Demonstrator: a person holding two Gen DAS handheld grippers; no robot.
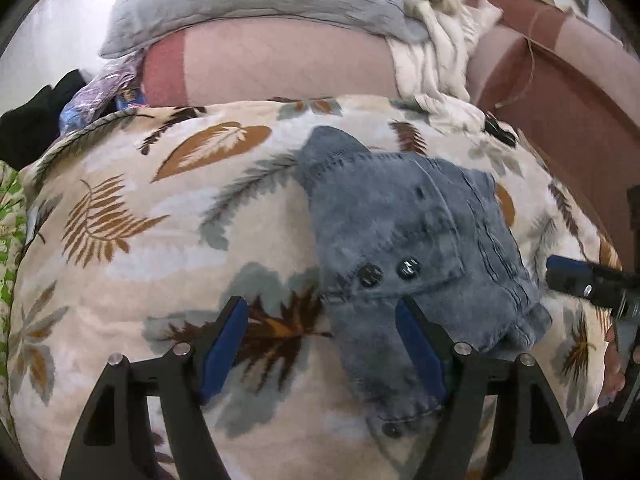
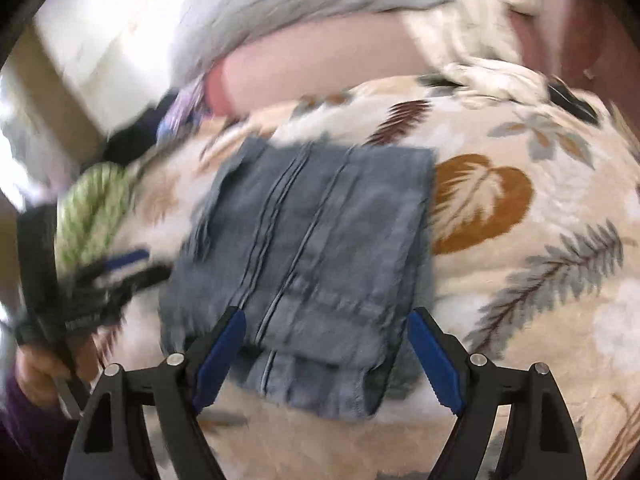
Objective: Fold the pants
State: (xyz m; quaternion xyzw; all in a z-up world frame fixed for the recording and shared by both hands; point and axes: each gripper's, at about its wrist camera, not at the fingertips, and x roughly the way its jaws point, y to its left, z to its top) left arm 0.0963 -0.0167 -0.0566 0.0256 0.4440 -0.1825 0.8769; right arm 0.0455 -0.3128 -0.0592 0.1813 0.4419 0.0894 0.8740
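The blue denim pants (image 1: 404, 248) lie folded into a compact stack on the leaf-print blanket (image 1: 120, 216). Two dark buttons show on the top layer. My left gripper (image 1: 322, 308) is open and empty, just above the blanket at the stack's near left edge. In the right wrist view the pants (image 2: 312, 260) show as a rectangle with seams running lengthwise. My right gripper (image 2: 326, 320) is open and empty over the stack's near edge. It enters the left wrist view at the right (image 1: 576, 276). The left gripper (image 2: 120, 268) appears blurred at the left of the right wrist view.
A grey pillow (image 1: 256, 4) and crumpled white cloth (image 1: 432, 52) lie at the back on a pink sheet (image 1: 280, 68). A brown headboard (image 1: 560, 92) stands at the right. Dark and purple items (image 1: 80, 100) sit at the back left.
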